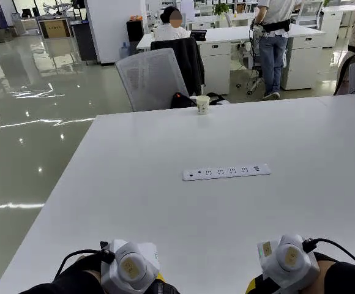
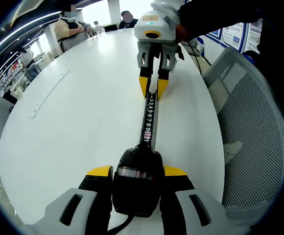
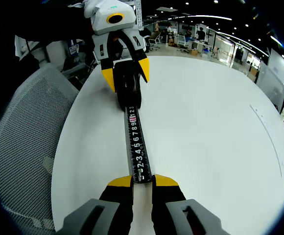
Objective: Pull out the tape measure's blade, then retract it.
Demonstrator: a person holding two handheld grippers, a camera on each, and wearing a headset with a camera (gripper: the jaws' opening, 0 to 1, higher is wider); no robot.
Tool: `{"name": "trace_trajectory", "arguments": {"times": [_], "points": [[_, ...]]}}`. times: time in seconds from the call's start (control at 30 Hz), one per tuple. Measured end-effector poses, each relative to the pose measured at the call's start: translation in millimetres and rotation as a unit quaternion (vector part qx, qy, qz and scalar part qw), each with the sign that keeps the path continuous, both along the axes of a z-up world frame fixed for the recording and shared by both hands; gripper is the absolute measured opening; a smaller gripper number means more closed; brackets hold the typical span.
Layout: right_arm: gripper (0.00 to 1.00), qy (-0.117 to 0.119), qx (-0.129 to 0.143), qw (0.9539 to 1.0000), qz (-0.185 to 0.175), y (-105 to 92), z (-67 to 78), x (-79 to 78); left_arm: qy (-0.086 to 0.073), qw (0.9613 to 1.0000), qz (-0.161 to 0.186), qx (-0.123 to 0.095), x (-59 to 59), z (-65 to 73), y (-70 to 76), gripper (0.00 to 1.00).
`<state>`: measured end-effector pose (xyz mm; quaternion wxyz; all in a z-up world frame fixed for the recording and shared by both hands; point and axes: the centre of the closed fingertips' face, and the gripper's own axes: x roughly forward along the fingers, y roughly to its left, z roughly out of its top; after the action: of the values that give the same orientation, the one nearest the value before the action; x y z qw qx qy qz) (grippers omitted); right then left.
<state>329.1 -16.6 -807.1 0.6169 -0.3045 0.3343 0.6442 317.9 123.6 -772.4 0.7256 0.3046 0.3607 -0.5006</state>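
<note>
The left gripper (image 2: 137, 172) is clenching its yellow-tipped fingers around the black rounded plastic tape measure case (image 2: 136, 188), low over the near edge of the white desk (image 2: 83, 122). The right gripper (image 3: 142, 182) is pinching the free end of the black numbered steel blade (image 3: 135, 147). The blade is running straight between the two, just above the desk and partly drawn out. The pull appears to be the step in hand. To do it well, the right fingers should be drawing away along the blade's own line, flat and without twist. Meanwhile the left fingers should be holding the case level and aimed at them. Sideways drift risks kinking the blade or slipping its end free.
</note>
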Motion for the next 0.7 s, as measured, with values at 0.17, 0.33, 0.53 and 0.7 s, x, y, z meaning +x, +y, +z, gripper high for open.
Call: {"name": "trace_trajectory", "arguments": {"times": [0.17, 0.33, 0.53, 0.7], "points": [[0.1, 0.0, -0.001, 1.0, 0.0, -2.4, 0.0, 0.8, 0.0, 1.0, 0.0, 0.0, 0.2, -0.1, 0.0, 0.32], [0.1, 0.0, -0.002, 1.0, -0.001, -5.0, 0.1, 0.8, 0.001, 1.0, 0.001, -0.001, 0.2, -0.1, 0.0, 0.32], [0.1, -0.001, -0.003, 1.0, 0.0, -8.2, 0.2, 1.0, 0.001, 1.0, 0.001, -0.001, 0.2, 0.0, -0.3, 0.32], [0.1, -0.001, -0.004, 1.0, 0.0, -10.9, 0.2, 0.9, 0.001, 1.0, 0.001, -0.001, 0.3, 0.2, -0.6, 0.32]]}}
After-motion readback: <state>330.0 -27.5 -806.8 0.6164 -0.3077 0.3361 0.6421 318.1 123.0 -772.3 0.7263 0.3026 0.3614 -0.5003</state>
